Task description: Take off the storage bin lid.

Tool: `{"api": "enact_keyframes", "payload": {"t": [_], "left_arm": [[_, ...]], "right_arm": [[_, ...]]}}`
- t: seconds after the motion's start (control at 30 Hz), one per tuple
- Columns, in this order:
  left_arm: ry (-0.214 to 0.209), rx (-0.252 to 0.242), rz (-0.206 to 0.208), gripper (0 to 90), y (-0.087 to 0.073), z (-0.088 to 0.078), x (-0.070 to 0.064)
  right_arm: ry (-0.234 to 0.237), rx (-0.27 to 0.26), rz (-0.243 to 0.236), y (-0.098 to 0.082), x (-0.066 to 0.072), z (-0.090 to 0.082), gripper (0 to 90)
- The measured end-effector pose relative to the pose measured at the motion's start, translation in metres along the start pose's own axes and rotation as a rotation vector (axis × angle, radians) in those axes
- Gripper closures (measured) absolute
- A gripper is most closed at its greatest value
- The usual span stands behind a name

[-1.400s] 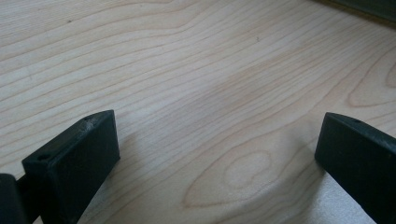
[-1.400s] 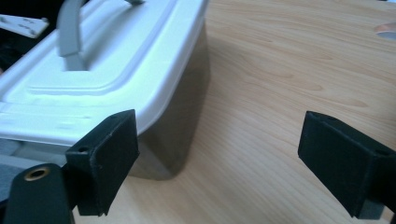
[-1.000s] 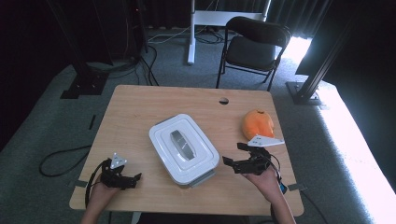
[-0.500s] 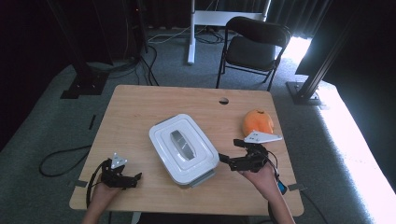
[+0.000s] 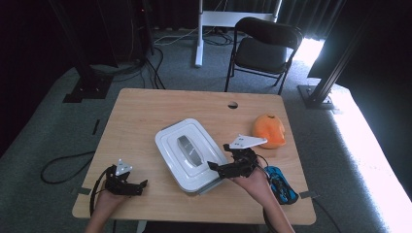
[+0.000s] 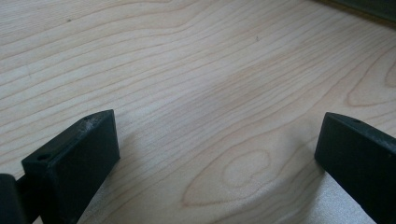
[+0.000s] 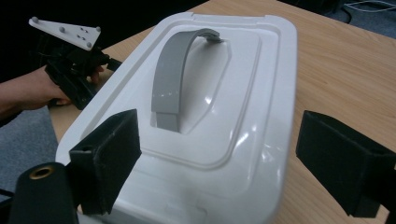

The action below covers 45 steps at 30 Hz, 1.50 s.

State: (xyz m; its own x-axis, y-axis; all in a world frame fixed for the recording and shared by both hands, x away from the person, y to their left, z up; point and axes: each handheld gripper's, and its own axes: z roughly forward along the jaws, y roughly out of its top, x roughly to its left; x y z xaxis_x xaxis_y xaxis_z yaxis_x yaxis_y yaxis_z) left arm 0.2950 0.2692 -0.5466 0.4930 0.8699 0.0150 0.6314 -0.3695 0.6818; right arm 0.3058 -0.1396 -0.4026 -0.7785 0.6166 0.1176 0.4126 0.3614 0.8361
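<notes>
Your right gripper (image 5: 219, 167) has slid in toward the white lidded box (image 5: 187, 154) since a sec ago; left hasn't budged. Table (image 5: 145, 111): box sits mid-table, grey handle (image 7: 175, 77) on its lid. Orange thing (image 5: 268, 130) lies well right of the box. Right gripper's jaws spread wide, straddling the box's near corner w/o gripping. Left gripper (image 5: 133, 187), left of the box, jaws also spread, over bare wood.

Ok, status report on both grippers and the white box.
Right gripper open at the white box, lid on. Left gripper open, idle on the table. Nothing in the way.
</notes>
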Motion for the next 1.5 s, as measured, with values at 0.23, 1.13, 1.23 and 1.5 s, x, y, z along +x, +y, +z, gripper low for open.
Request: {"api": "enact_keyframes", "payload": {"t": [0.23,1.13,1.23,1.5], "left_arm": [[-0.001,0.000,0.001,0.2,0.000,0.000,0.000],[-0.004,-0.001,0.002,0.2,0.000,0.000,0.000],[-0.003,0.000,0.003,0.2,0.000,0.000,0.000],[-0.003,-0.001,0.002,0.2,0.000,0.000,0.000]], "right_arm": [[0.005,0.027,-0.025,0.008,0.014,0.017,13.2],[-0.100,0.053,-0.014,0.012,0.041,0.058,41.9],[-0.102,0.047,-0.020,0.013,0.044,0.059,49.2],[-0.121,0.048,-0.033,0.010,0.049,0.064,61.3]]}}
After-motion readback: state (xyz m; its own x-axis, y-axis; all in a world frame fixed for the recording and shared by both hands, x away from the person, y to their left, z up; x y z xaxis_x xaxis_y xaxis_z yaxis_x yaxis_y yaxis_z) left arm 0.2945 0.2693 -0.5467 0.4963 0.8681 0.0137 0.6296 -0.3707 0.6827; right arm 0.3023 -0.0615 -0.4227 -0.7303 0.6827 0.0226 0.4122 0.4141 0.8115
